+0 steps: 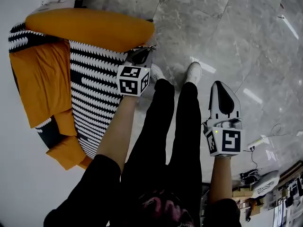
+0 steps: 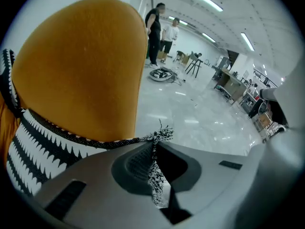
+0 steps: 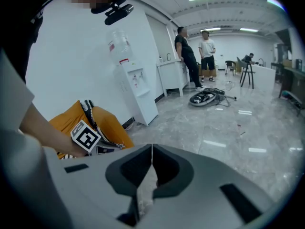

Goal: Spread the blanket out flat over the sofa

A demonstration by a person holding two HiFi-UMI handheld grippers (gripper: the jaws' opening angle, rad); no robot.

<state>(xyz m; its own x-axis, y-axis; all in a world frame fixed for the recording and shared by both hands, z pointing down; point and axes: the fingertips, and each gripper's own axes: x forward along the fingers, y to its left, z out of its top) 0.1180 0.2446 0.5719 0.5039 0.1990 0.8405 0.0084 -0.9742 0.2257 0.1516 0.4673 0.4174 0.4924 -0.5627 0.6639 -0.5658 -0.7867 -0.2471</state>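
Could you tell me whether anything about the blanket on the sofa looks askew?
Yes. The patterned blanket covers only a strip of the orange sofa, with orange showing beside it. Its fringed corner is pinched in the left claw, not laid flat.

The person wears black trousers (image 1: 163, 126), a black short-sleeved top (image 1: 94, 188) with a pinkish print on the front, and white shoes (image 1: 194, 72). The left gripper (image 1: 141, 52) and right gripper (image 1: 220, 86) have light grey shells with dark, ribbed, recessed pads (image 2: 136, 163) at the jaws. Each carries a white cube (image 1: 133, 80) printed with black square markers. The right gripper's body is white with a long black inset.
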